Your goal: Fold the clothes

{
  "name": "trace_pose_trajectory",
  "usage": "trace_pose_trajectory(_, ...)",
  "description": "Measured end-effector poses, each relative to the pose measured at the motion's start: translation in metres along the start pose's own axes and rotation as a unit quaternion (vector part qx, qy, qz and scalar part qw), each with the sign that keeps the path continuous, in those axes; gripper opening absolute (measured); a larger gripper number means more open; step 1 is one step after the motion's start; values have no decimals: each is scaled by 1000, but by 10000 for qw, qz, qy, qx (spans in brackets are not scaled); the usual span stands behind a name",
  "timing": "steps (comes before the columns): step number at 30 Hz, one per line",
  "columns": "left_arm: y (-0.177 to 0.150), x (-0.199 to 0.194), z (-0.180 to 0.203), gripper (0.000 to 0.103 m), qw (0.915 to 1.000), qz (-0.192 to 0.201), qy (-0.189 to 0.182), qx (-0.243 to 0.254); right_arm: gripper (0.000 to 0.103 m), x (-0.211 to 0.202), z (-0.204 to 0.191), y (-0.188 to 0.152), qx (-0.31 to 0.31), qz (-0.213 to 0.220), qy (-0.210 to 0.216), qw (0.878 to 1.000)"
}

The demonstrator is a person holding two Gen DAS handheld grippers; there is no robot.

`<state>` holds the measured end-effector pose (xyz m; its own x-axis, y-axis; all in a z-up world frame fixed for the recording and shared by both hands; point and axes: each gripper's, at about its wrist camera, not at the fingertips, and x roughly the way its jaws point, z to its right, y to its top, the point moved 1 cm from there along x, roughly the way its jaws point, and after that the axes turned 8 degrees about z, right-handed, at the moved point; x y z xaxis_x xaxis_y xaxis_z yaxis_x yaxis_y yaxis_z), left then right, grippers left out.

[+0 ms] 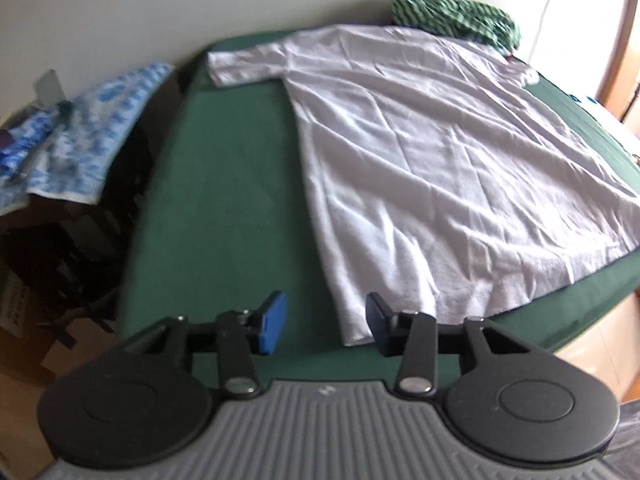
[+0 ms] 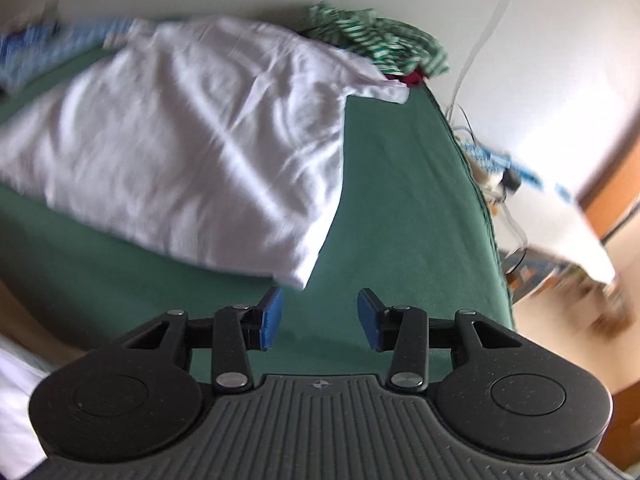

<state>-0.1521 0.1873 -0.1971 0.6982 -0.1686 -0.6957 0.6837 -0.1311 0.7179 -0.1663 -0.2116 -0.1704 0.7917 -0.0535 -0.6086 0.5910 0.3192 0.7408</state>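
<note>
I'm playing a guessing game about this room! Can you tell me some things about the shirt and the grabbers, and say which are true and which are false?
1. The white shirt lies spread out on the green table cover. True.
2. The left gripper is squeezing the shirt. False: its fingers stand apart, and nothing is pinched, though the shirt's bottom corner lies just ahead of them.
3. A green striped garment is bunched up at the far end of the table. True.
4. The right gripper holds the shirt's sleeve. False: it is open and empty, near the shirt's lower corner.
5. The shirt is already folded into a small square. False: it is still laid out flat, with a sleeve sticking out.
</note>
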Motion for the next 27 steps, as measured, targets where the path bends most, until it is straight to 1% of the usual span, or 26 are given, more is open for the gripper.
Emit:
trace_pose_trajectory(2, -2, 7, 4, 56, 9999, -78, -88, -18, 39, 7, -7, -4, -105, 31, -80, 9999)
trace_pose_trajectory(3, -2, 9, 6, 60, 9999, -58, -83, -36, 39, 10, -7, -5, 10, 101, -74, 9999)
trace_pose_trajectory(5, -2, 11, 9, 60, 9999, 6, -65, -103, 39, 15, -6, -4, 287, 256, -158, 9991)
trace_pose_trajectory(6, -2, 12, 9, 57, 9998, 37, -32, -174, 38, 17, -5, -3, 459, 354, -214, 9981)
trace_pose_trajectory(8, 1, 15, 11, 30, 9995, 104, 132, -283, 36, 23, -1, -2, 860, 570, -294, 9942)
trace_pose_trajectory(9, 3, 17, 11, 0, 9991, 124, 236, -327, 25, 27, 0, -1, 1036, 627, -310, 9922)
trace_pose_trajectory(11, 8, 20, 8, 0, 9985, 96, 285, -461, 6, 30, 1, 2, 1279, 697, -391, 9886)
trace_pose_trajectory(14, 13, 16, 6, 0, 9975, 175, 460, -510, 4, 23, 4, 9, 1361, 879, -563, 9852)
trace_pose_trajectory(16, 17, 7, 4, 0, 9966, 303, 518, -571, 4, 12, 6, 16, 1068, 995, -614, 9874)
trace_pose_trajectory(18, 21, -3, 4, 0, 9958, 400, 556, -601, 3, 2, 4, 21, 427, 1087, -720, 9905)
trace_pose_trajectory(20, 25, -13, 5, 0, 9954, 477, 583, -595, 3, -7, 1, 25, -289, 1128, -812, 9899)
trace_pose_trajectory(21, 26, -18, 6, 0, 9953, 510, 578, -586, 3, -7, -4, 22, -743, 1059, -821, 9882)
trace_pose_trajectory(23, 24, -20, 8, 0, 9953, 487, 636, -549, 3, -5, -15, 11, -1540, 890, -790, 9809)
trace_pose_trajectory(24, 23, -20, 9, 0, 9952, 468, 671, -530, 3, -3, -18, 5, -1700, 763, -701, 9800)
trace_pose_trajectory(26, 17, -14, 10, 0, 9947, 329, 775, -598, 3, 1, -18, -6, -1768, 410, -412, 9825)
trace_pose_trajectory(27, 15, -11, 9, 0, 9943, 279, 796, -657, 6, 4, -19, -11, -1800, 233, -267, 9830)
